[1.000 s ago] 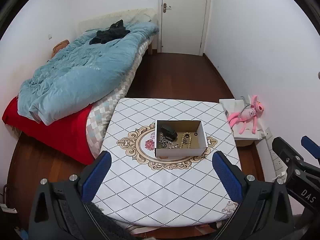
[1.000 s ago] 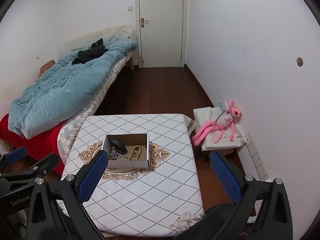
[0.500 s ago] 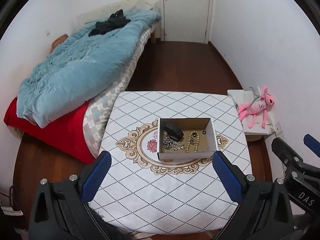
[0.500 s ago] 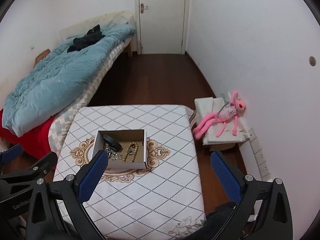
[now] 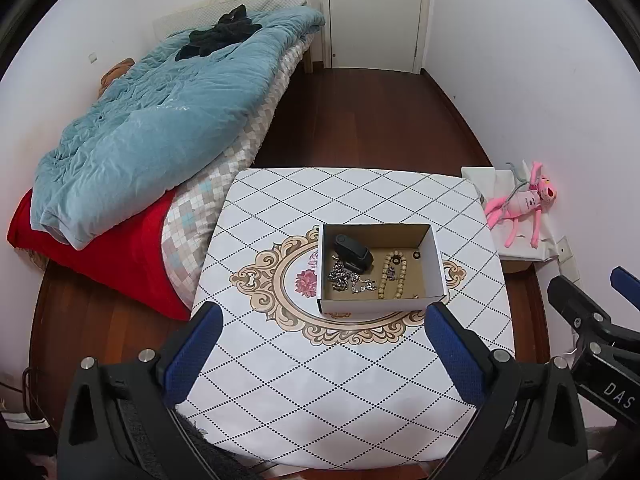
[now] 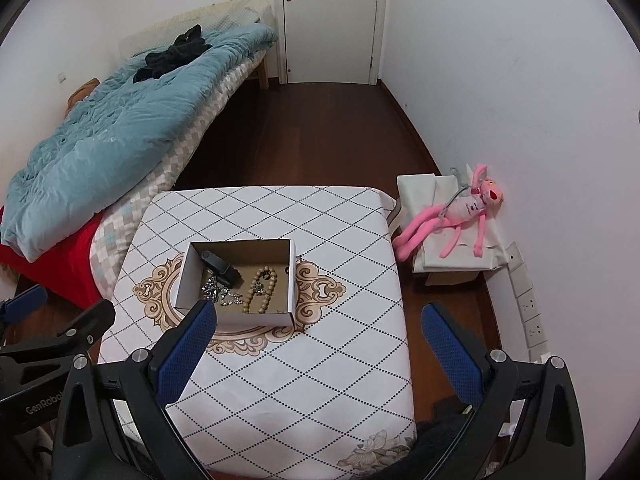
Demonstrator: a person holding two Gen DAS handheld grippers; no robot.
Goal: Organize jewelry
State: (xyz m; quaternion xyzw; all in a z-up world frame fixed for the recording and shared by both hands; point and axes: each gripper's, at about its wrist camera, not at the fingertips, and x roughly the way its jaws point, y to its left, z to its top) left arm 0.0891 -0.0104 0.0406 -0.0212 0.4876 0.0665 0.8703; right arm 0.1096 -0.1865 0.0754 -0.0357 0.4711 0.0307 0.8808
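Observation:
An open cardboard box (image 5: 436, 264) (image 6: 291, 272) sits mid-table on the patterned cloth. Inside lie a black wristband (image 5: 353, 253) (image 6: 221, 266), a silver chain (image 5: 349, 282) (image 6: 221, 294), a beige bead bracelet (image 5: 394, 276) (image 6: 262, 290) and a small black ring (image 5: 416, 255). My left gripper (image 5: 320, 354) is open and empty, above the table's near edge, short of the box. My right gripper (image 6: 318, 354) is open and empty, near and right of the box. Each gripper shows at the edge of the other's view (image 5: 592, 320) (image 6: 52, 328).
The table (image 5: 320, 400) (image 6: 280, 400) has a white diamond-pattern cloth. A bed with a blue duvet (image 5: 160, 120) (image 6: 112, 120) stands left. A pink plush toy (image 5: 524, 204) (image 6: 456, 212) lies on a low white box at the right wall. A door (image 5: 376, 8) is at the far end.
Both grippers have tilted down and moved closer to the table; the box appears larger and nearer. Both stayed open and empty.

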